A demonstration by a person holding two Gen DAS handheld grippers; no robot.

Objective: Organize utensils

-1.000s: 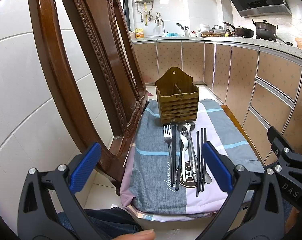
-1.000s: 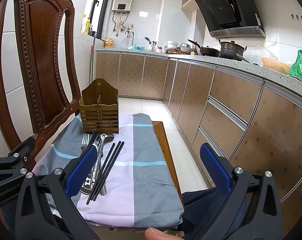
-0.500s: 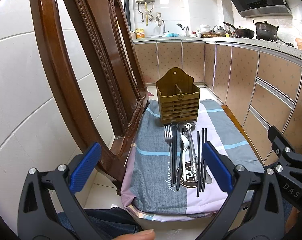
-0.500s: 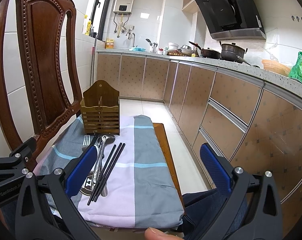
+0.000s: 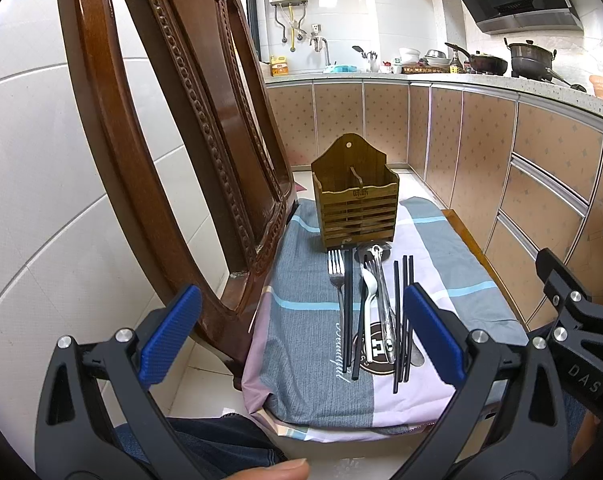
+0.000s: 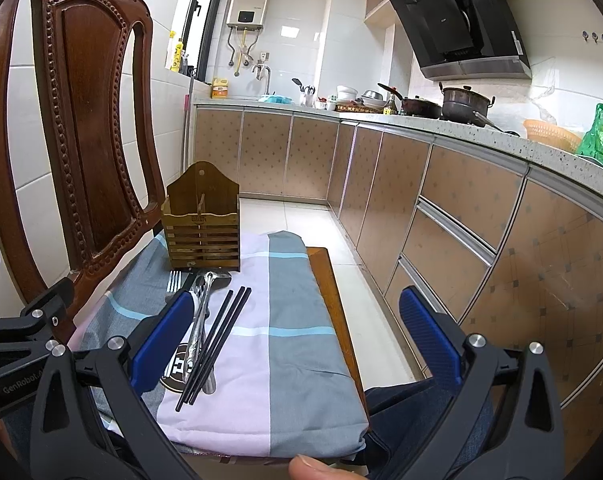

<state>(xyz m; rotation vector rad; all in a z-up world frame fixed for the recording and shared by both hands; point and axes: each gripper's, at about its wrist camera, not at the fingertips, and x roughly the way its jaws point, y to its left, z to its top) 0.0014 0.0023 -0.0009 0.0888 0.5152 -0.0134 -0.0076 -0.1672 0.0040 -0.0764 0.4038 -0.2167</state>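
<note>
Almost nothing has changed in the last second: my left gripper (image 5: 297, 336) and right gripper (image 6: 293, 336) still hang wide open and empty, so sorting hasn't begun. The utensils (image 5: 367, 308), a fork (image 5: 335, 276), spoons and black chopsticks (image 6: 213, 340), lie in parallel at centre frame, below the empty wooden holder (image 5: 355, 200) on the striped cloth (image 5: 301, 320)

We see the utensil holder (image 5: 356, 204) at the far end of the cloth (image 5: 305, 320) on the chair seat. Near side of it, left to right: fork (image 5: 335, 276), spoons (image 5: 375, 300), chopsticks (image 5: 402, 312). Chair back (image 5: 205, 128) left, kitchen cabinets (image 5: 541, 184) right.
</note>
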